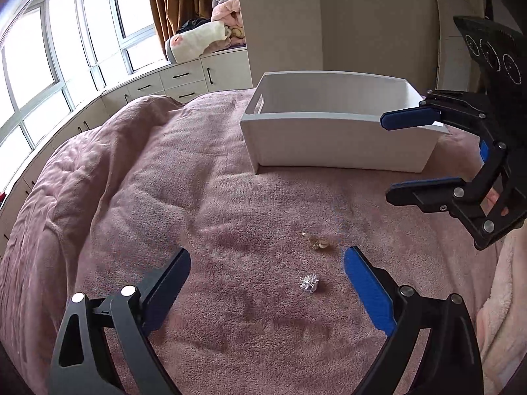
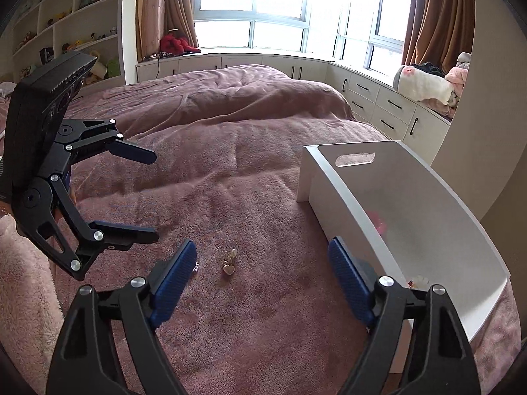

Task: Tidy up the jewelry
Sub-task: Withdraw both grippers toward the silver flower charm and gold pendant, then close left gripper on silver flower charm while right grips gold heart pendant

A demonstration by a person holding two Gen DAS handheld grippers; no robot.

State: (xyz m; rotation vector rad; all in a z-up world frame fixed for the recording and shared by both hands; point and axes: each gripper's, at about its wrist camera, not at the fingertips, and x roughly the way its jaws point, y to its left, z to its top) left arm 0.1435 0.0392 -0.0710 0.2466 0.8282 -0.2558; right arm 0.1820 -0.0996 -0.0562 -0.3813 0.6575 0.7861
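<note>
Pink plush blanket (image 1: pixel 138 197) covers the bed under both tools, rumpled into folds on the far side. White open-topped box (image 1: pixel 329 138) sits on the blanket ahead of the left gripper and just off the right gripper's right finger; it has slot handles cut in its end walls, and something pink and a small pale piece show faintly inside, too blurred to name. Left gripper (image 1: pixel 266 286) points down at the blanket, jaws spread wide, nothing between the pads. Right gripper (image 2: pixel 262 263) also angles down, jaws wide apart and gripping nothing; seen from the left wrist view it hangs to the right of the left tool, one finger over the box's near corner. Gold heart-shaped jewelry piece (image 2: pixel 228 268) lies loose on the blanket between the right gripper's fingertips, nearer its left finger, touching neither; from the left tool it sits just ahead of the right fingertip. Silver spiky jewelry piece (image 1: pixel 309 283) lies on the blanket between the left gripper's fingers, closer to the right one, near the gold piece but apart from it. In the right wrist view only a sliver of it shows beside that tool's left finger.
</note>
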